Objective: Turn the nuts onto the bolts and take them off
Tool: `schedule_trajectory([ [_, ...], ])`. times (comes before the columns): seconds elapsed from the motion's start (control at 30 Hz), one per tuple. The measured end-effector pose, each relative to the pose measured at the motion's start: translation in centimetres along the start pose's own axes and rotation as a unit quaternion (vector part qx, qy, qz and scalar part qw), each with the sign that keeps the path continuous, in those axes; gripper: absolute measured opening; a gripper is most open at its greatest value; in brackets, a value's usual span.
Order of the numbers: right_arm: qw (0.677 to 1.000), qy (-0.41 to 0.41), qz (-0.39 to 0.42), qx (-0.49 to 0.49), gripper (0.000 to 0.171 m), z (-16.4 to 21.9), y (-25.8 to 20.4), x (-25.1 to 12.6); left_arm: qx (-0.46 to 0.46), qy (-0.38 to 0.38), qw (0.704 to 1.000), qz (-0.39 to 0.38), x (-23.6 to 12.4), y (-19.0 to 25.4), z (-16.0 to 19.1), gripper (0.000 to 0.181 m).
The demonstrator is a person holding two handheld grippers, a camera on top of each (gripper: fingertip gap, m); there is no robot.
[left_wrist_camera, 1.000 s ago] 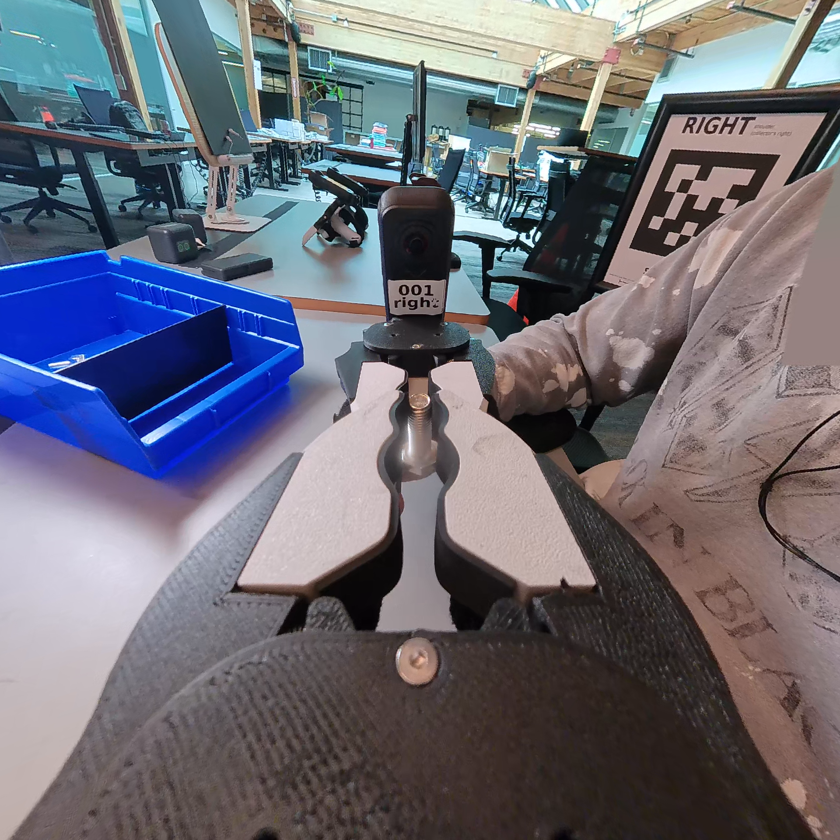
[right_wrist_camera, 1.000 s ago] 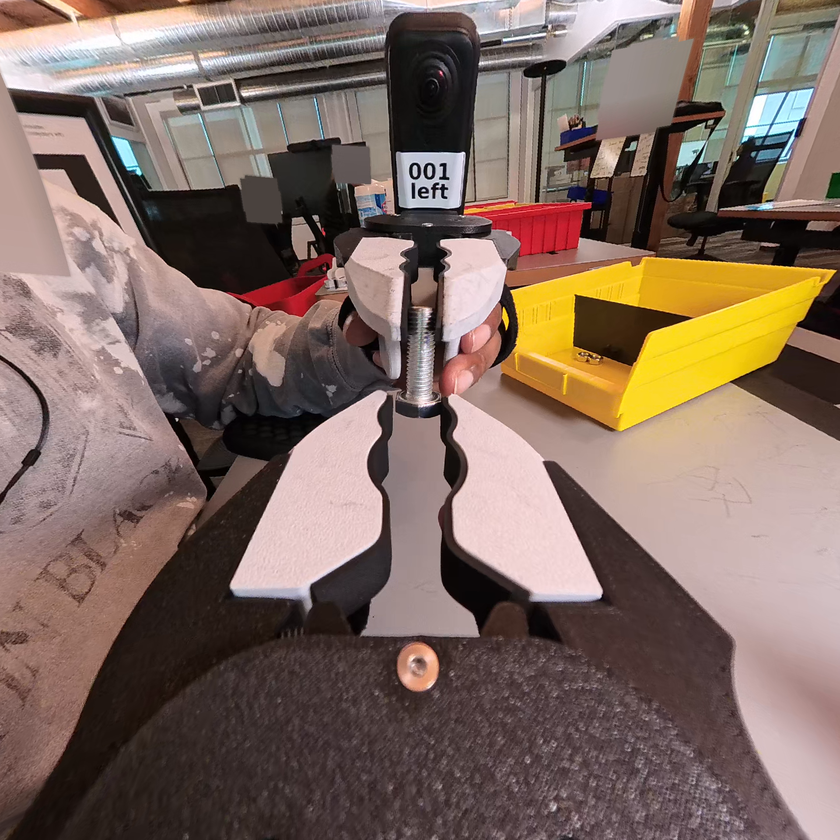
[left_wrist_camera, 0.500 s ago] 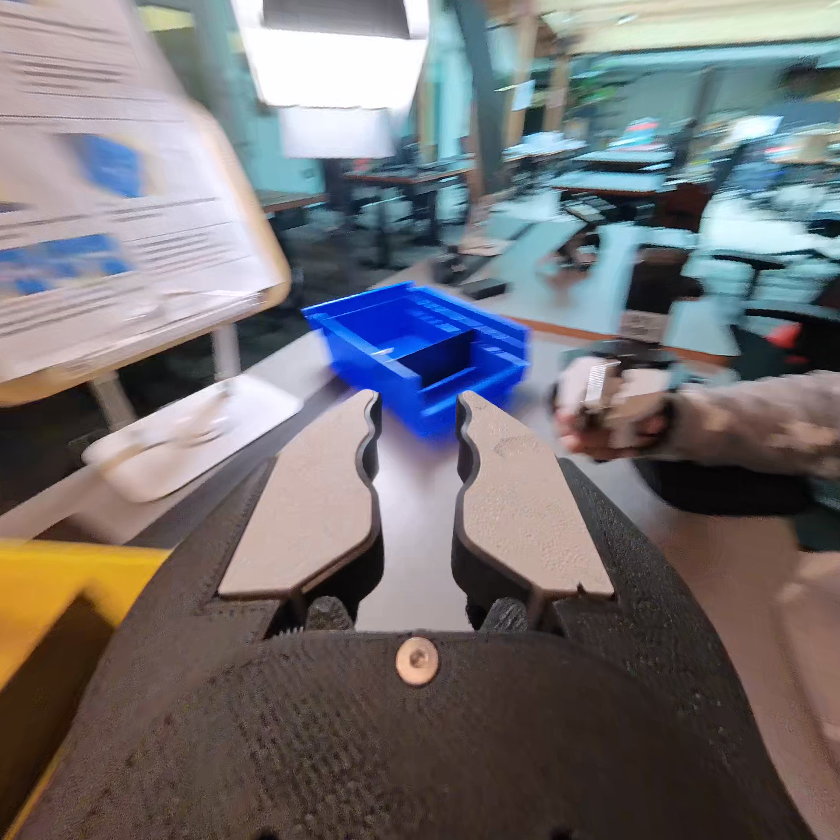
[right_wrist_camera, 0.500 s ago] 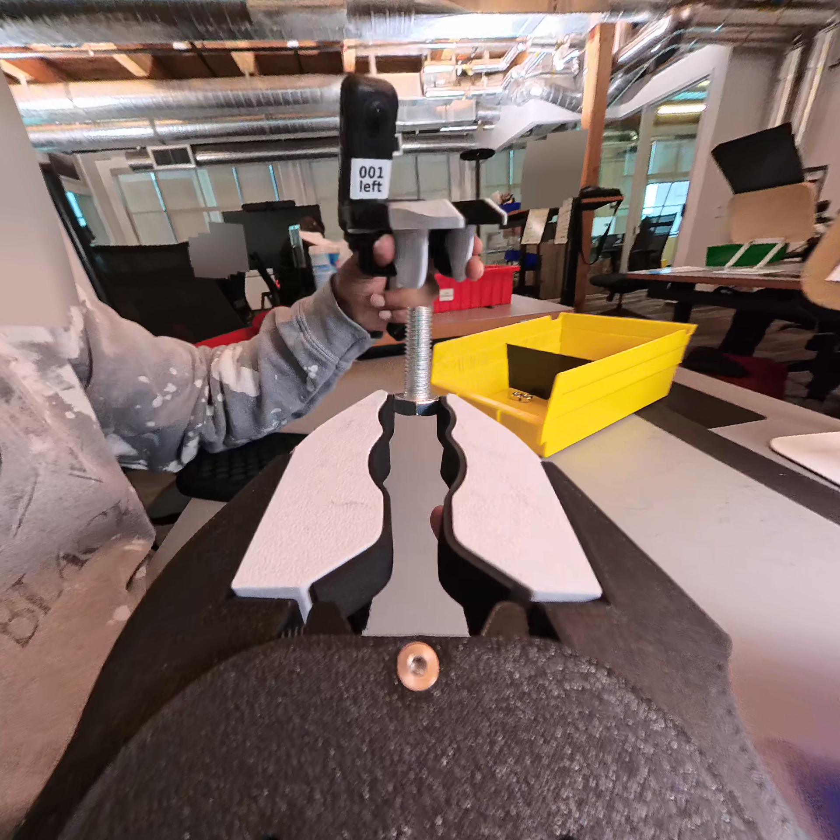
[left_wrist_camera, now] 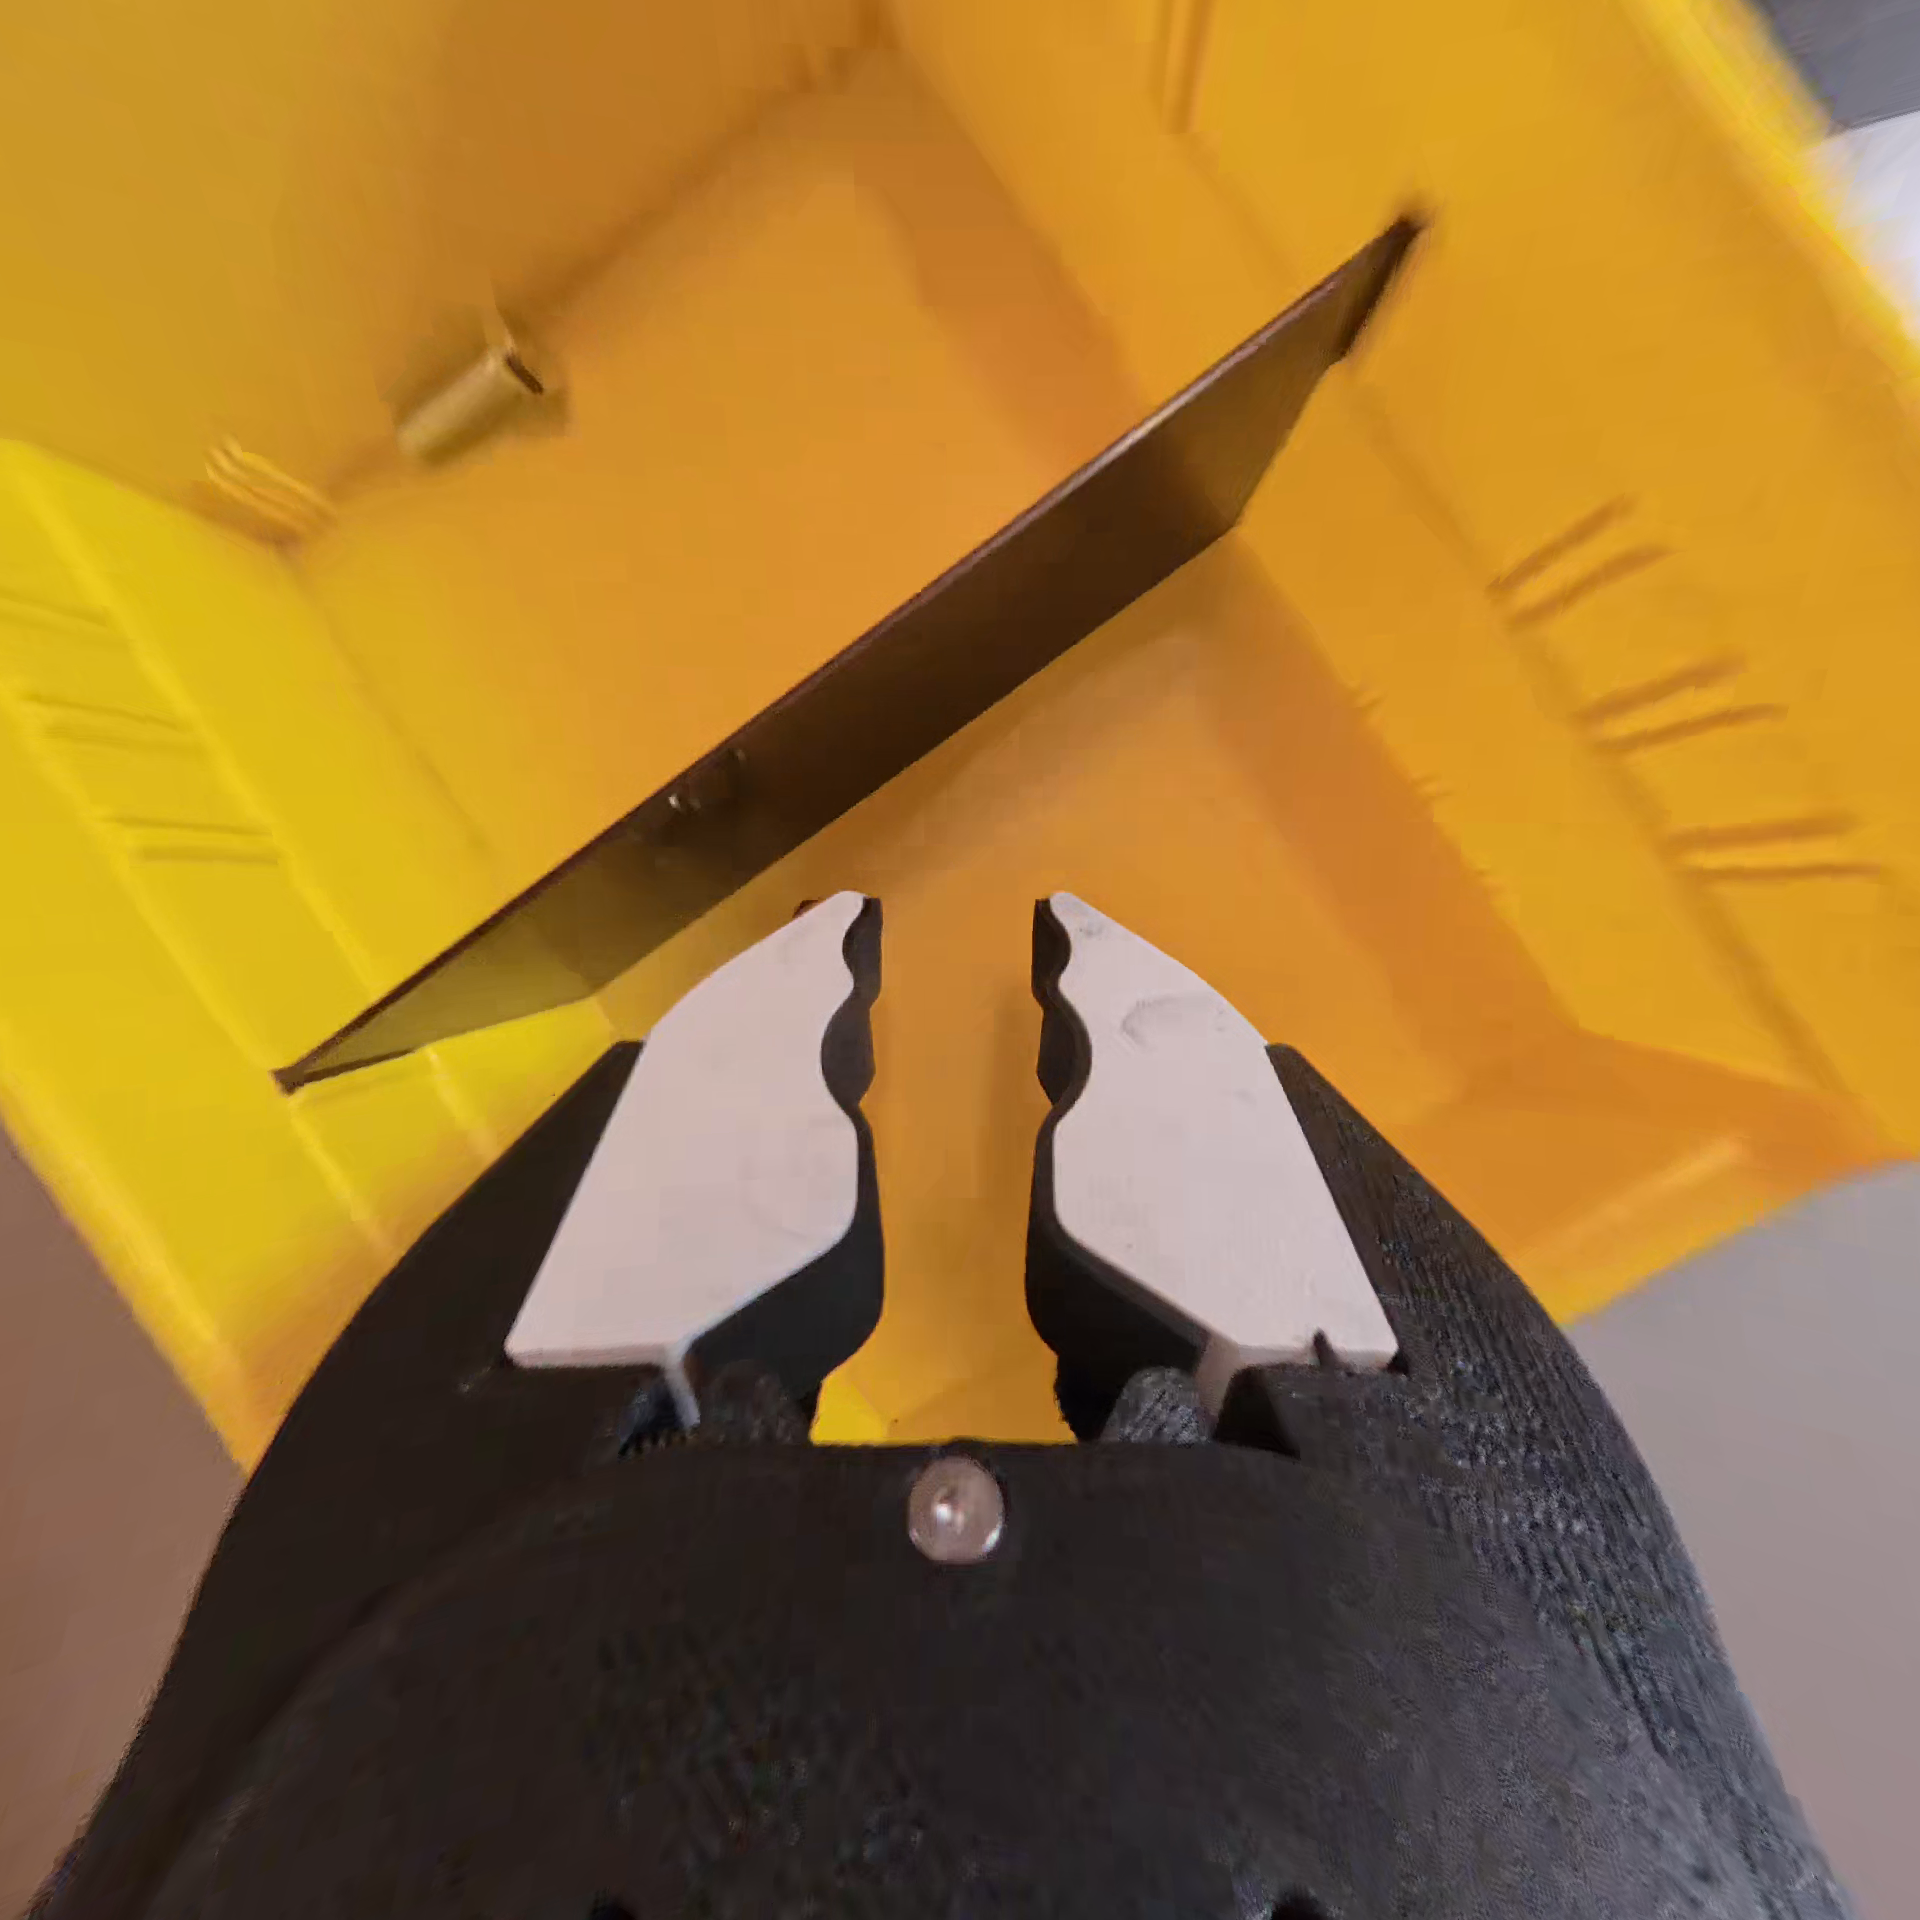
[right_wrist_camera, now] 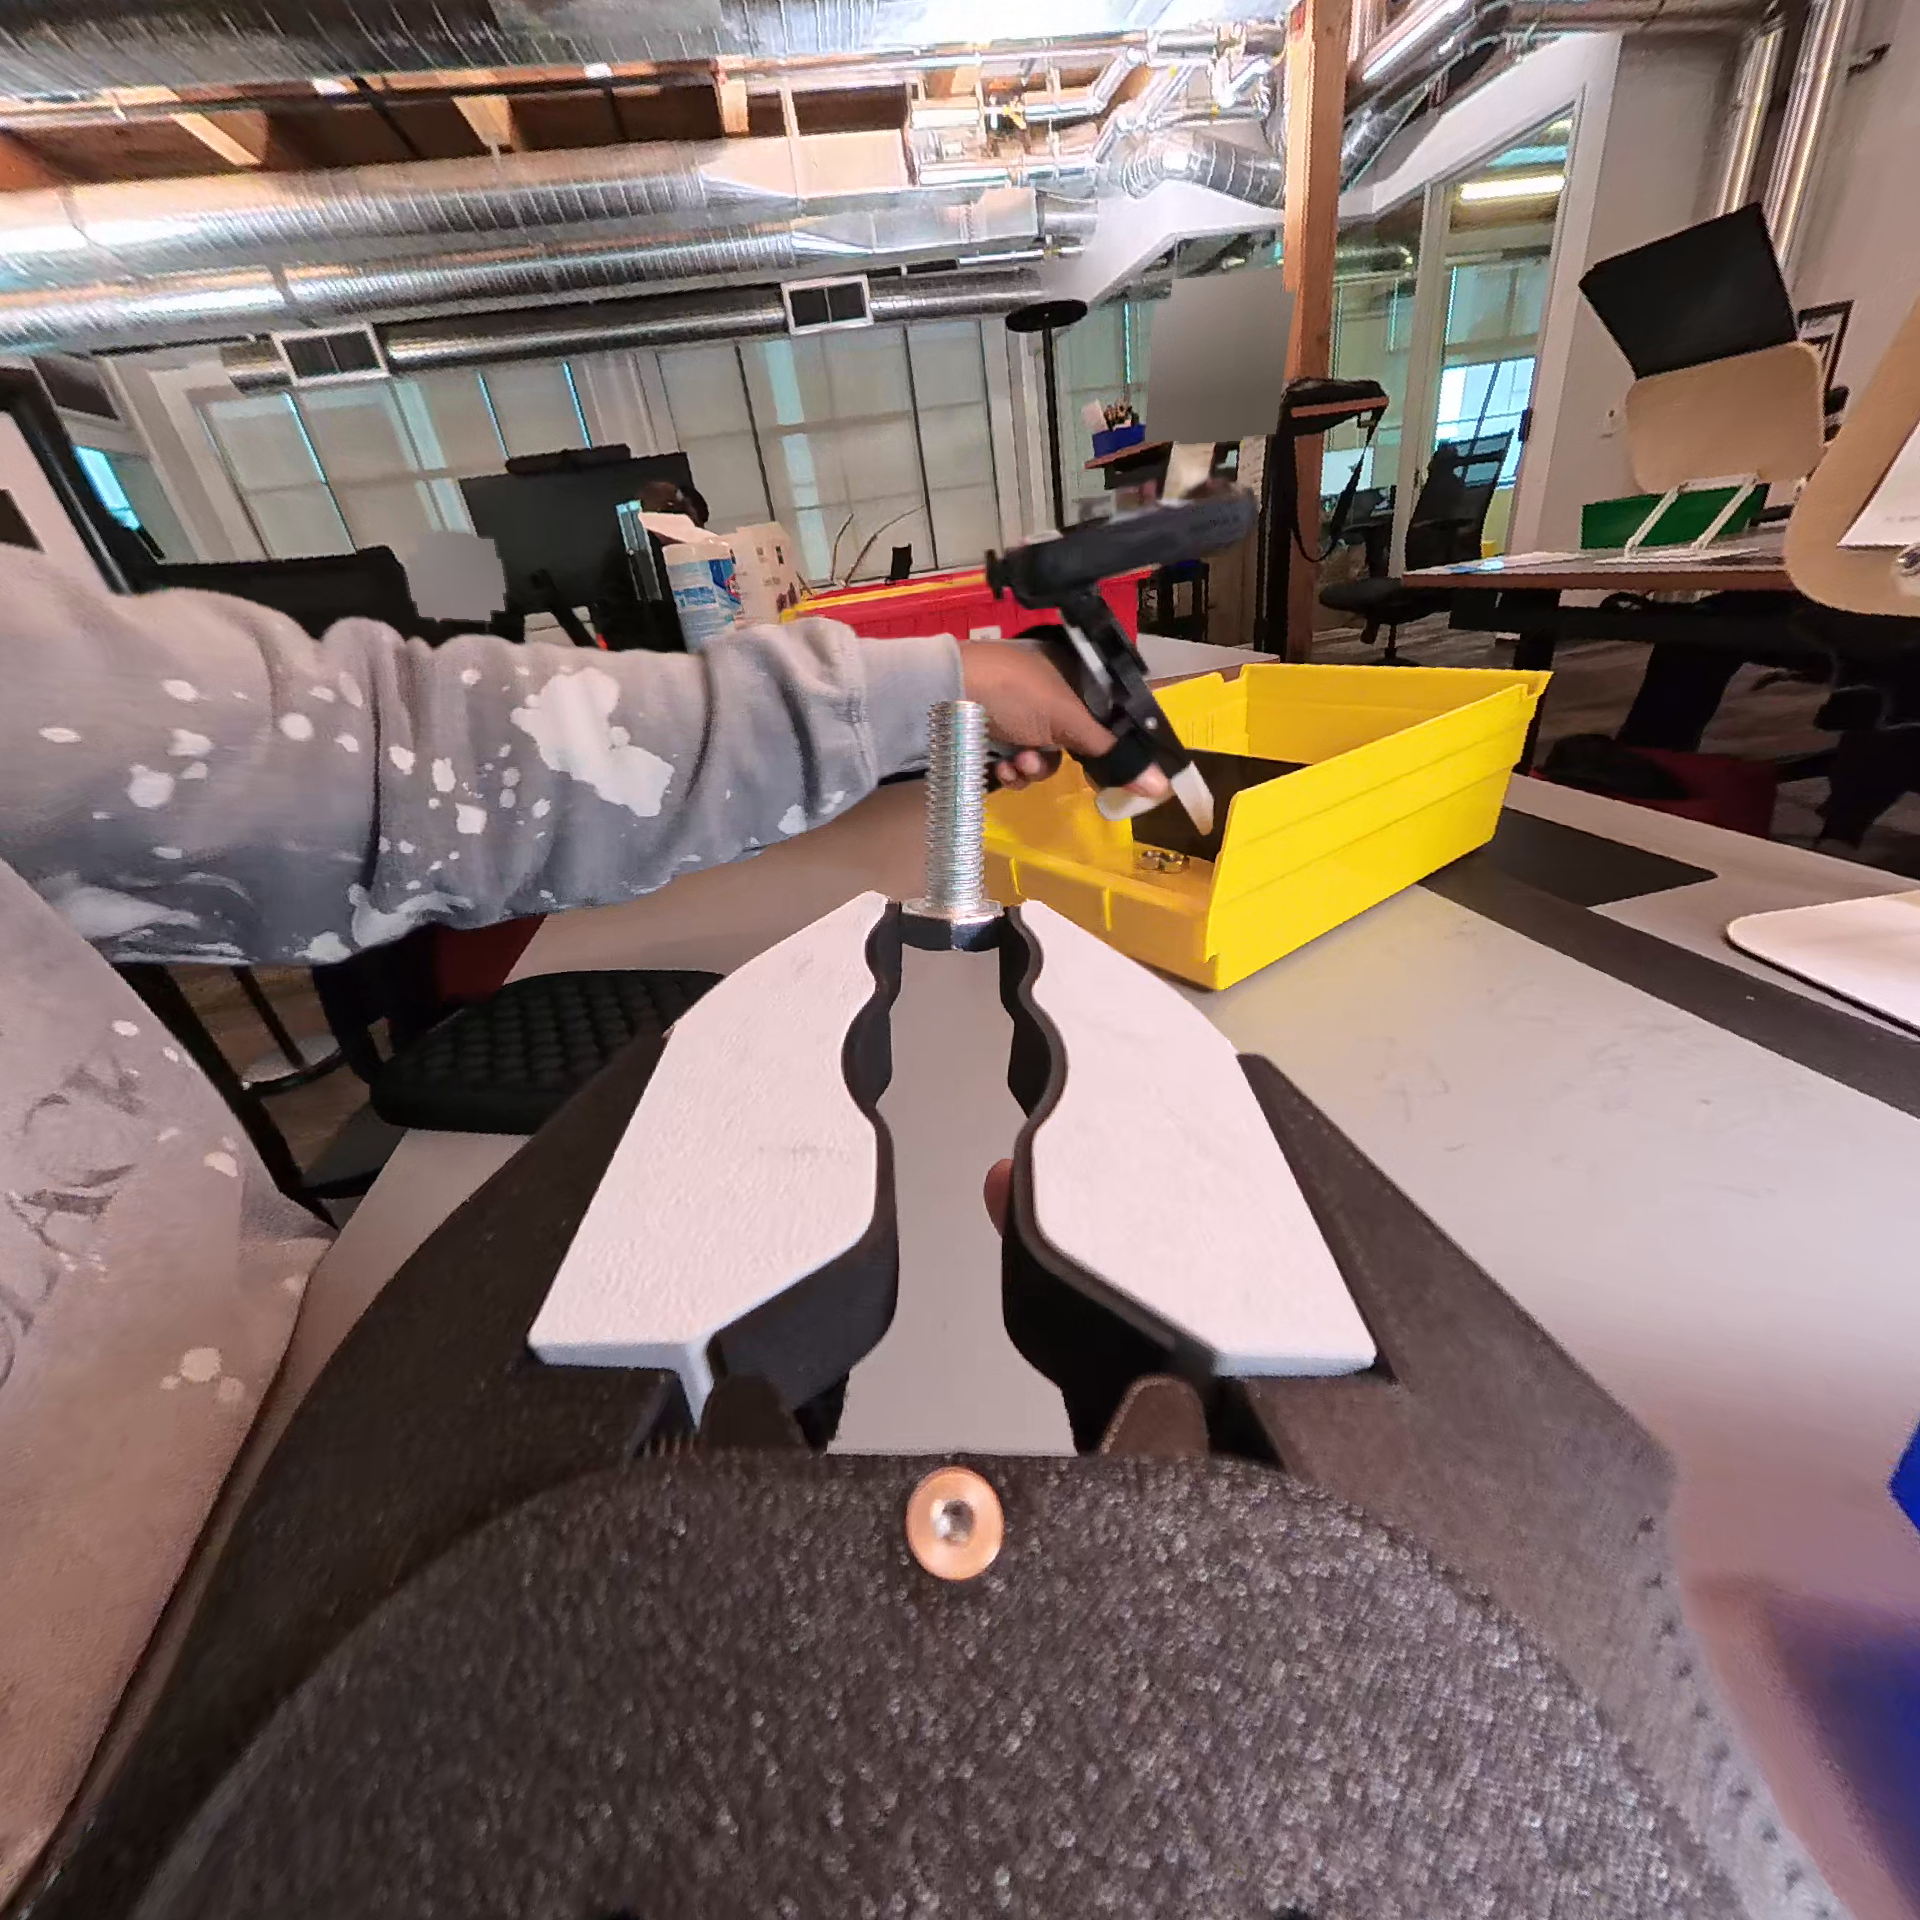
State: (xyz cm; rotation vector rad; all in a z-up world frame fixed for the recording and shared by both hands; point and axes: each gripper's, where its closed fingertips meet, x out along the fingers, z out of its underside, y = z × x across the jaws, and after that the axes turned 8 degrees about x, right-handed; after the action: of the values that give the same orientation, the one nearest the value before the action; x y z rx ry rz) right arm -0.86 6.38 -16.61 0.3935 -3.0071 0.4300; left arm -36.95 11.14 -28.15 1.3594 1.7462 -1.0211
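Right gripper (right_wrist_camera: 951, 920): clamped on the hex head of a bolt (right_wrist_camera: 957, 810), holding it upright with the threaded shank bare and free above the fingertips. Judgement: this presents the thread for a nut to be started from above. No nut is on it.

Left gripper (left_wrist_camera: 956, 904): fingers apart, nothing between them, tips angled down into the yellow bin (left_wrist_camera: 1558, 364). In the right wrist view the tips sit inside the bin against the black divider (left_wrist_camera: 883, 665). Nuts (right_wrist_camera: 1162, 860) lie in the front compartment, just beside that divider. A small brass-coloured piece (left_wrist_camera: 468, 400) lies beyond the divider; the blur prevents identification.

Clearances: the divider and front wall bound the nuts closely, so approach room is narrow. The grey table (right_wrist_camera: 1507, 1091) between bin and bolt offers an open return path.
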Motion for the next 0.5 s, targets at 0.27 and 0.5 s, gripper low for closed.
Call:
schedule_trajectory([
  [0.27, 1.0, -0.008, -0.006, -0.005, 0.018, 0.0, -0.3, -0.2, -0.05, -0.111, 0.992, -0.021, 2.2, -1.2, 2.1, 0.039],
  [0.5, 1.0, -0.01, -0.006, -0.003, 0.018, 0.0, -0.3, -0.2, -0.084, -0.12, 0.989, -0.028, 2.8, -2.4, 2.9, 0.025],
])
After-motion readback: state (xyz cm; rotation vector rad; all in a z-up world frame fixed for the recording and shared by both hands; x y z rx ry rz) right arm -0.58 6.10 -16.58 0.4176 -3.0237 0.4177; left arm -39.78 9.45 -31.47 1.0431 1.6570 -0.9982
